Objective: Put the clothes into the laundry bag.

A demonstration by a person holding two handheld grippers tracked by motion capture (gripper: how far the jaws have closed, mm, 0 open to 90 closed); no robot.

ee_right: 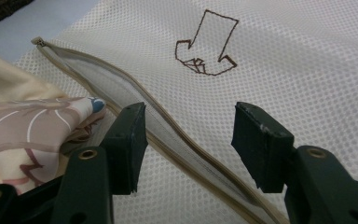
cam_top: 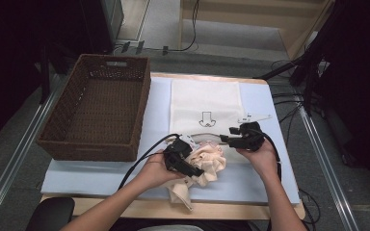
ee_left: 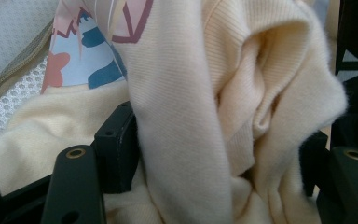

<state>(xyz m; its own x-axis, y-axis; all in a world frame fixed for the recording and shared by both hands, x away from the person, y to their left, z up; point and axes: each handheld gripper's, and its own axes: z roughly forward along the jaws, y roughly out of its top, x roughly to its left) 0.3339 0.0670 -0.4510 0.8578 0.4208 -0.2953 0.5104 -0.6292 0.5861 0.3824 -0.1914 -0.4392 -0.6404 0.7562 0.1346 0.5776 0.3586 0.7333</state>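
A white mesh laundry bag with a brown arrow drawing lies flat at the table's middle, its zipped mouth facing the person and gaping slightly. A bunched cream knit garment with a pink and blue printed cloth sits at that mouth. My left gripper is pressed into the bundle; its jaws stand wide apart with thick cream folds between them. My right gripper is open, its jaws straddling the bag's zip edge without pinching it. The printed cloth lies just left of them.
A deep brown wicker basket stands at the table's left, its inside bare. A pale blue mat covers the wooden table. Cables trail from both grippers, and more cables and dark stands lie off the right edge.
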